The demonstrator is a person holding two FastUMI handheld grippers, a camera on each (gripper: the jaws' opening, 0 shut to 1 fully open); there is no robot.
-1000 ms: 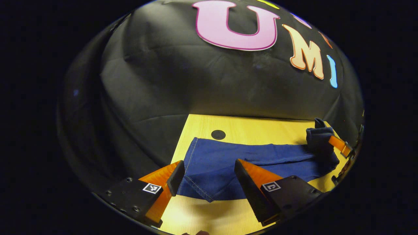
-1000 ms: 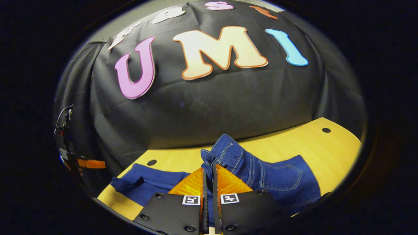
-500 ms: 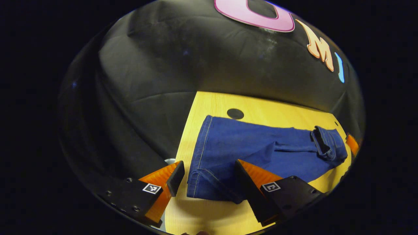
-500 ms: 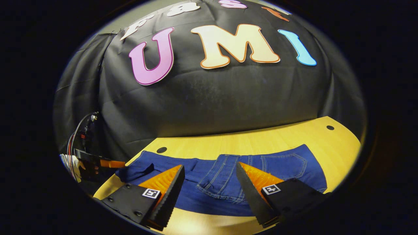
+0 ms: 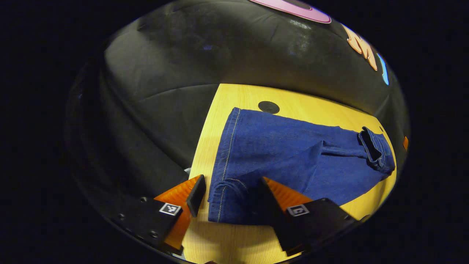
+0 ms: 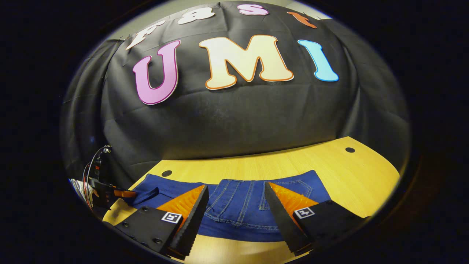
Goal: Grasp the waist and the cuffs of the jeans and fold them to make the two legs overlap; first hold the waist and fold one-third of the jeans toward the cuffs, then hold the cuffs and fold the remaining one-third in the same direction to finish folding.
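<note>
Yellow wooden tabletop (image 5: 242, 242) under black booth cloth carries the blue denim jeans (image 5: 293, 157), laid flat with their long axis running across the table — cuffs toward the left gripper, waist toward the right one. In the left gripper view, the left gripper (image 5: 229, 192) stands spread, its fingers straddling the near cuff corner (image 5: 229, 201) without pressing it; the right finger may touch the denim, I cannot tell. The waistband end (image 5: 377, 150) lies far off along the legs. In the right gripper view, the right gripper (image 6: 236, 205) is likewise spread, hovering just over the stitched waist and back pocket (image 6: 249, 205), pinching nothing. The legs look already overlapped, so the waist fold seems next. That move turns on one relation: the waist sits directly beneath the right gripper, and the fold must travel along the long axis toward the cuffs.
</note>
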